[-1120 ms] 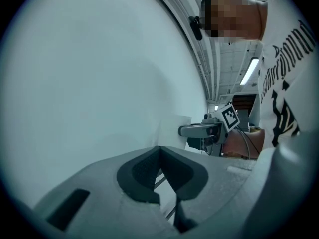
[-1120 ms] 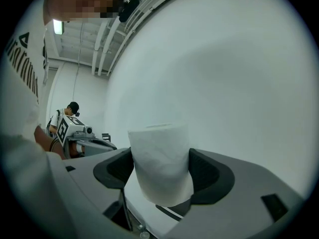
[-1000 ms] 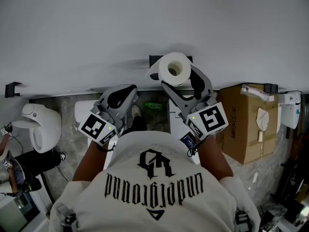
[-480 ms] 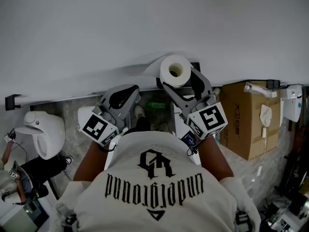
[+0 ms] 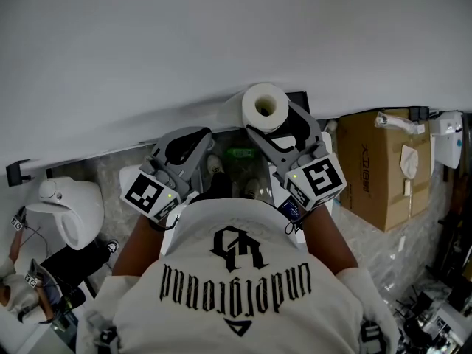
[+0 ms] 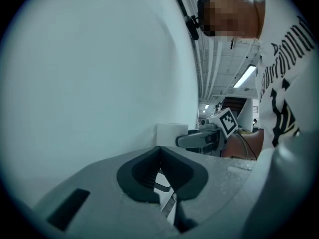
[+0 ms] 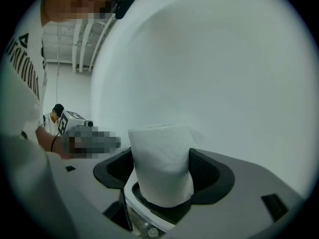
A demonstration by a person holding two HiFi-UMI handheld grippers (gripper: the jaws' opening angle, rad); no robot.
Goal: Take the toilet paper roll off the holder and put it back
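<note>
Near the wall, a full white toilet paper roll (image 5: pixel 265 107) sits pinched by the right gripper (image 7: pixel 164 177); the left gripper (image 6: pixel 159 157) is clenched, empty.

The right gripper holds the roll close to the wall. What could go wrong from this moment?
1. The right gripper pinches the toilet paper roll on its soft sides, so the roll may dent or slip out.
2. In the head view the roll covers most of the black holder, so putting it back could miss.
3. A loose sheet sticks out from the roll and might snag.
</note>
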